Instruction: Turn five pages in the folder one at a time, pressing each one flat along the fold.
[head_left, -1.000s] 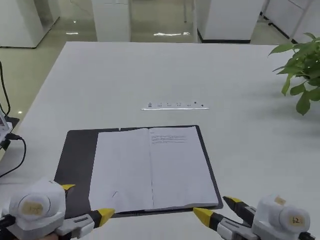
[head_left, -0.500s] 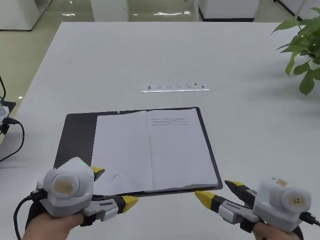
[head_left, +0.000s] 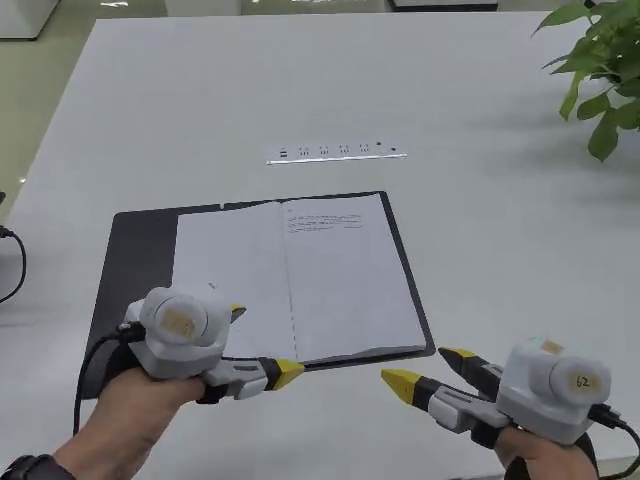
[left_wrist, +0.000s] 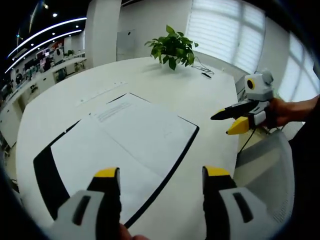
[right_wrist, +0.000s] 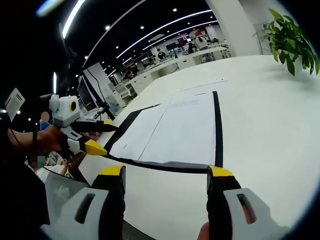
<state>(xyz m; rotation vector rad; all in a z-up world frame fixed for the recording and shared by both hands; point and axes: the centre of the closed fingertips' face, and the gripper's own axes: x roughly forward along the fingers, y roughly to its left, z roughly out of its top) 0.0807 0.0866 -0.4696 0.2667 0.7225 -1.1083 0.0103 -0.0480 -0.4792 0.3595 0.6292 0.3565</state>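
Observation:
The folder lies open on the white table, black cover under two white pages, with a few printed lines at the top of the right page. My left gripper hovers open over the near edge of the left page, nothing between its fingers. My right gripper stands open just off the folder's near right corner, above bare table. The left gripper view looks across the folder between its open jaws toward the right gripper. In the right gripper view the folder lies ahead, the left gripper at left.
A power strip is set into the table beyond the folder. A green plant stands at the far right. A black cable hangs at the table's left edge. The table's near edge runs close under both grippers.
My left gripper has risen and moved right, from the table edge to above the folder's near left part. The right gripper has barely shifted. The head camera has tilted down.

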